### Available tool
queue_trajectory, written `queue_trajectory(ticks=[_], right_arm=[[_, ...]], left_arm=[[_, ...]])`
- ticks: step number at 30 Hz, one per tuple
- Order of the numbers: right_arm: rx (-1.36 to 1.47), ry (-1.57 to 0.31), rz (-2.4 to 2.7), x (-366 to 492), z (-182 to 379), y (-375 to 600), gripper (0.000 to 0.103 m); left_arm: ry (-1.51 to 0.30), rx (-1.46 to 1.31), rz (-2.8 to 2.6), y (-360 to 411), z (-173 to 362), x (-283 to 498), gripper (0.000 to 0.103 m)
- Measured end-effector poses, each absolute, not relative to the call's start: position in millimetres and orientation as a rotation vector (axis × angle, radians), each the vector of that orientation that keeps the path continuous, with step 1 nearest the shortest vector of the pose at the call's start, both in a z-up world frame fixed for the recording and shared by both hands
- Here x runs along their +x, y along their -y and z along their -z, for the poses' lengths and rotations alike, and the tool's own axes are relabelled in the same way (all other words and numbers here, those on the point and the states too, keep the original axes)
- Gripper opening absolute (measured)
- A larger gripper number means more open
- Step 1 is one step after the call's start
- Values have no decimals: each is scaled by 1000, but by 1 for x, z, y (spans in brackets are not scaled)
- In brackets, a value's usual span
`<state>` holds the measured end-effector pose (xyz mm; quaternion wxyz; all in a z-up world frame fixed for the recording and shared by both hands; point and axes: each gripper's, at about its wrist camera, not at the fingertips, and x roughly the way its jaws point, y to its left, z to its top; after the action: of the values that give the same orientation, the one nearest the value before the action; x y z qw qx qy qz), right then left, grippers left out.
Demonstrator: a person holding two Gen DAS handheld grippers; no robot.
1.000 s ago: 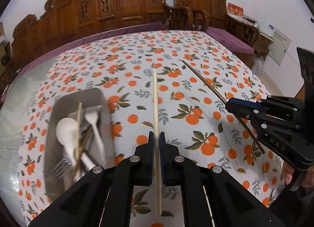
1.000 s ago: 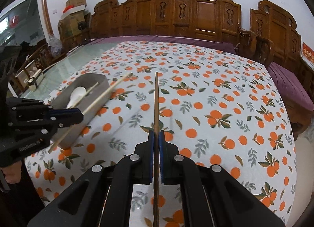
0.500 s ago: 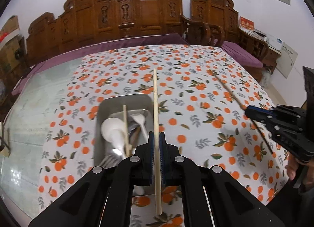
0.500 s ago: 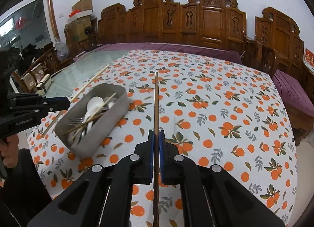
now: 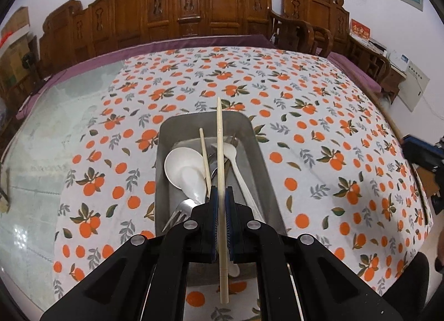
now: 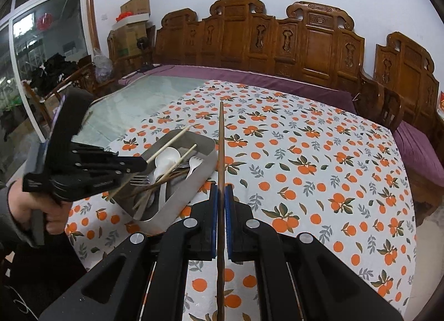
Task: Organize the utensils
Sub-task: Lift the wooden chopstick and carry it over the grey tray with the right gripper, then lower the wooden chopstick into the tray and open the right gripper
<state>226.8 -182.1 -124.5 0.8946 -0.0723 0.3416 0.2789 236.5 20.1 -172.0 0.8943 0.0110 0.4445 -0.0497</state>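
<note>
Your left gripper (image 5: pixel 221 196) clamps a pale chopstick (image 5: pixel 220 154) pointing lengthwise away over the metal tray (image 5: pixel 258 138), which a second ago lay off to its left, while your right gripper (image 6: pixel 221 193) pinches a dark chopstick (image 6: pixel 221 140) aimed across the tablecloth (image 6: pixel 305 154) beside that tray.
</note>
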Motion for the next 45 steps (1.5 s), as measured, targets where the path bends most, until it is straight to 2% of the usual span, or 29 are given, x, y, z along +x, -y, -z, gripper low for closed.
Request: queue_trajectory(ticks=[16,45], right_arm=[[-173,-733,-566,230,122,147,6],[-120,-810,-608,273,156,55,6]], left_arm=[[-976,-13,125,-37,197,260,5],[-839,3,68,-115,132,211,5]])
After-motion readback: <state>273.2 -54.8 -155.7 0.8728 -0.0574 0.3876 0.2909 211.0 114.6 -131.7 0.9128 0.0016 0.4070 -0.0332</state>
